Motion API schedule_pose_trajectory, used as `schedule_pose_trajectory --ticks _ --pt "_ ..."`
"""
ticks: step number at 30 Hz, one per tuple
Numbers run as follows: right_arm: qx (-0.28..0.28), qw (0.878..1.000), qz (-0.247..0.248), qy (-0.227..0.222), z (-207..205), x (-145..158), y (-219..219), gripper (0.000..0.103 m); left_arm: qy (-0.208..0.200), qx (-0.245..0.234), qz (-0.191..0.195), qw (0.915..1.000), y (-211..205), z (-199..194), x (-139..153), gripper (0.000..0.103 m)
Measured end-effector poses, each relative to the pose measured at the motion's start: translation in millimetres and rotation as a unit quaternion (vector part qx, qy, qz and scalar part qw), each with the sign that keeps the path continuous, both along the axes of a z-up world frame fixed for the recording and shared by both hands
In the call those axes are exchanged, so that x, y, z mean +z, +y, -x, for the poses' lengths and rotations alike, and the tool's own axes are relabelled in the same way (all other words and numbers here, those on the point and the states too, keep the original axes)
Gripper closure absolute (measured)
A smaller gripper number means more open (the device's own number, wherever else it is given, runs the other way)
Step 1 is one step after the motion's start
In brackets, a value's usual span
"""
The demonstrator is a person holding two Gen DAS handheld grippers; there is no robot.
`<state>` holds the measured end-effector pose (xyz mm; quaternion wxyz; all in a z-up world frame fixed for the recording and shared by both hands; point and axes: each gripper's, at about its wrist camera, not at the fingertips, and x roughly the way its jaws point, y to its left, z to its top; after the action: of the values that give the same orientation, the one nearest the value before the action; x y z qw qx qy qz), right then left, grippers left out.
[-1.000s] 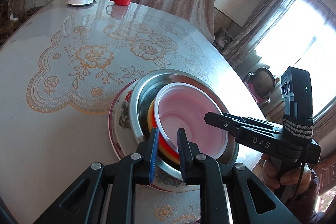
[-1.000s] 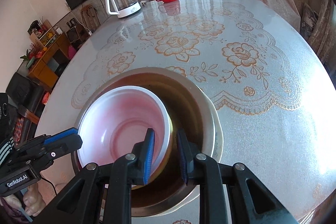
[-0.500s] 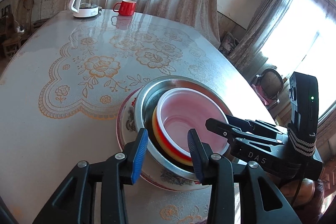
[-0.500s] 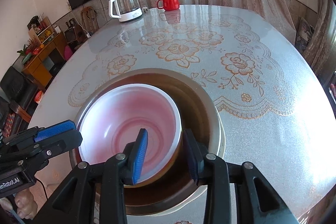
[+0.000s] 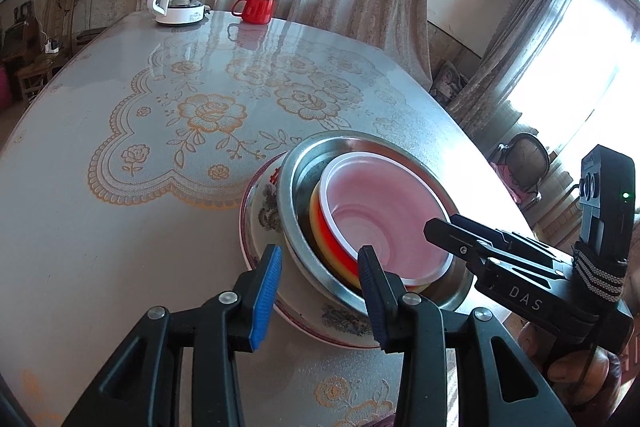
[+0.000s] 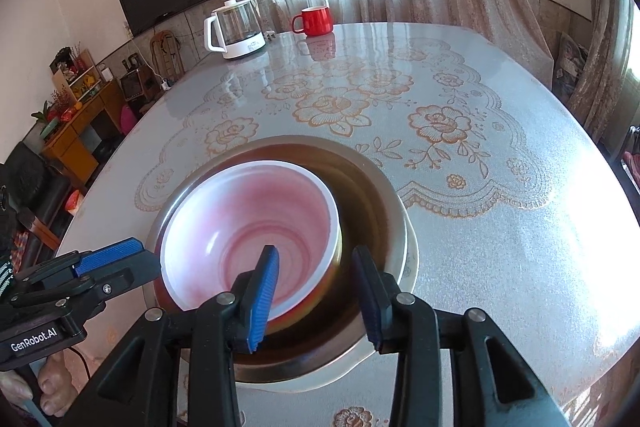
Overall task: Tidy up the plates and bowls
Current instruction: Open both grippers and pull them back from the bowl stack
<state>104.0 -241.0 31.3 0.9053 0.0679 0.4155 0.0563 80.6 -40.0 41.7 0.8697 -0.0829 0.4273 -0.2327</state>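
A stack stands near the table's front edge: a floral plate (image 5: 262, 215) at the bottom, a steel bowl (image 5: 294, 179) on it, then red and yellow plastic bowls with a pink-white bowl (image 5: 380, 211) on top. The pink-white bowl (image 6: 248, 223) and the steel bowl (image 6: 372, 195) also show in the right wrist view. My left gripper (image 5: 320, 269) is open and empty, just in front of the stack's near rim. My right gripper (image 6: 316, 279) is open and empty, its jaws on either side of the pink-white bowl's near rim without touching it.
A glass kettle (image 5: 178, 1) and a red mug (image 5: 256, 9) stand at the table's far end. The table carries a lace-patterned cloth (image 5: 192, 115). A chair (image 5: 526, 159) stands by the window on the right. A TV (image 6: 164, 5) hangs on the left wall.
Both grippers have opened from nearly closed to wide open and drawn back slightly from the stack. The bowls have stayed in place.
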Motion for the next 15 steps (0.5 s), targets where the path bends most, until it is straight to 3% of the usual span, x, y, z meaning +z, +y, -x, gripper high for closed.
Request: schedule_pose_trajectory --ticks 15 --pt "-0.001 0.999 0.026 -0.032 24 -3 22 0.065 -0.015 0.031 -0.014 0.9993 11 16 -3 0.063"
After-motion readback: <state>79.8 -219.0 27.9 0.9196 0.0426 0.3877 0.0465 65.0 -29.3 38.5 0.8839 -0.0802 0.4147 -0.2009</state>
